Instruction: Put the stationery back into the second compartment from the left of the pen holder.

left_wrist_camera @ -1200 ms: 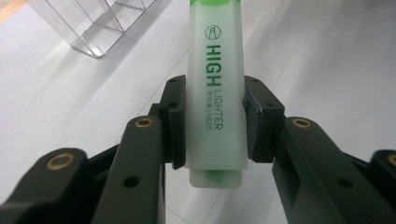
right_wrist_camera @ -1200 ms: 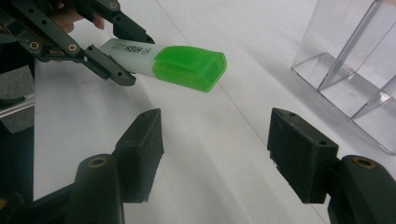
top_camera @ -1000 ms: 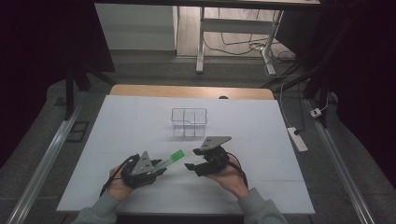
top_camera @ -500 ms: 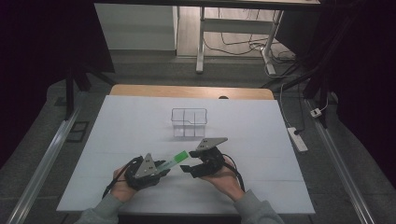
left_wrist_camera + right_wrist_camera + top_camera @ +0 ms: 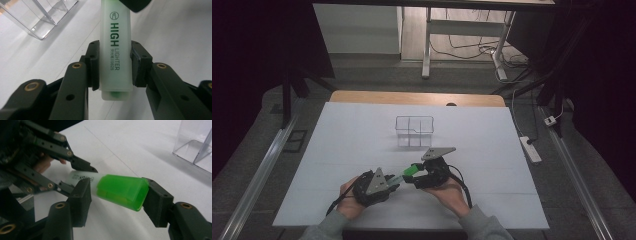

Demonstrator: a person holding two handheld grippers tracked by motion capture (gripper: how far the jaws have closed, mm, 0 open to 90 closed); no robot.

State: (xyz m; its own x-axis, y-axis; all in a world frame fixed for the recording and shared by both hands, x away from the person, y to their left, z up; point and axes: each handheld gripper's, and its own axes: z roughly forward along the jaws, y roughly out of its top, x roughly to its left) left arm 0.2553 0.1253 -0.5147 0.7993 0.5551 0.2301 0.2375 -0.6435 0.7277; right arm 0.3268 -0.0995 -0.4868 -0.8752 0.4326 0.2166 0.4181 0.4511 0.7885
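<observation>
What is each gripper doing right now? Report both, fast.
Left gripper: shut on the pale green highlighter pen's barrel.
Right gripper: jaws bracket the bright green plastic cap; whether it grips cannot be told.

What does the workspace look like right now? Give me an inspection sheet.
Surface: white table, bare apart from the items below.
Job's things: green highlighter, held off the table between both grippers, green cap on.
Clutter: clear divided organizer, apparently empty.
Grippers: left gripper shut on the barrel; right gripper around the cap, both pads at its sides.
Cables: black cable trailing from the right gripper.
Surroundings: power strip on the floor at right.
</observation>
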